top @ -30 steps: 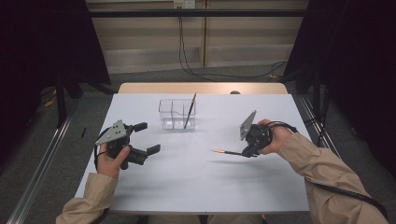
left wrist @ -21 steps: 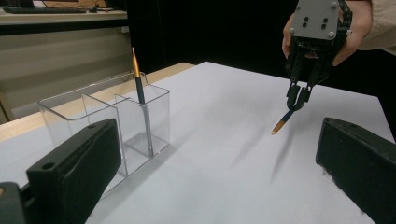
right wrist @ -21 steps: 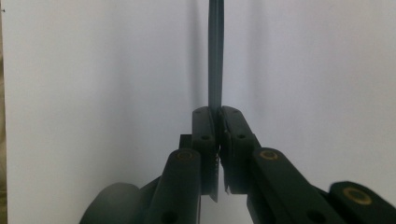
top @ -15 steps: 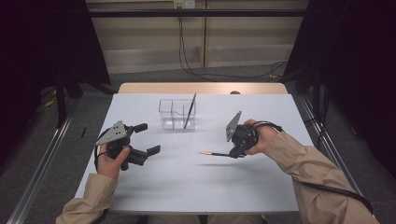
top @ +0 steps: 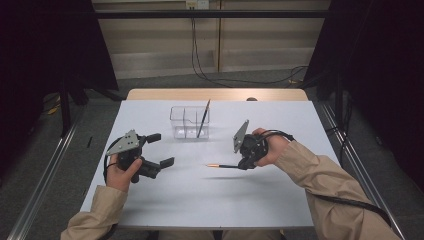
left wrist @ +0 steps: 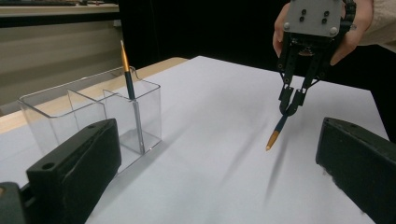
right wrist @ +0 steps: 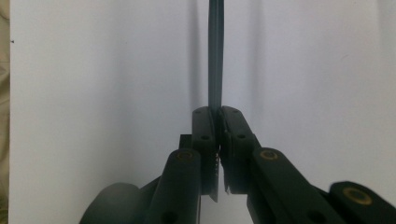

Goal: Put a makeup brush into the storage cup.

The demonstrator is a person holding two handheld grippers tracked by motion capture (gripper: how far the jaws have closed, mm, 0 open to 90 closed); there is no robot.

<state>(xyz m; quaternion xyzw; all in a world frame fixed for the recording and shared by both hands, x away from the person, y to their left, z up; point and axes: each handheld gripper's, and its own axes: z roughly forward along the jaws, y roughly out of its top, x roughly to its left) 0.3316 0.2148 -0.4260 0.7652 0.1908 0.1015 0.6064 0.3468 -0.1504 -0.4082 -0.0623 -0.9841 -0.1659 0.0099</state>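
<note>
A clear plastic holder (top: 184,123) with compartments stands at the table's far middle. One dark pen (top: 203,118) with a gold tip leans in its right compartment. My right gripper (top: 242,165) is shut on a second dark pen (top: 220,165), held level above the table with its gold tip pointing left. In the right gripper view the jaws pinch the pen (right wrist: 215,60) at their tips. My left gripper (top: 161,149) hovers open at the left, nothing between its fingers. The left gripper view shows the holder (left wrist: 84,109), the standing pen (left wrist: 128,74), the right gripper (left wrist: 291,103) and its held pen (left wrist: 276,132).
The white table (top: 210,200) has a wooden strip along its far edge. Dark curtains stand on both sides, and cables run over the floor behind. The person's sleeves come in from the bottom corners.
My right gripper has carried its pen leftward, from the table's right part toward the middle. The left gripper has stayed where it was, still open.
</note>
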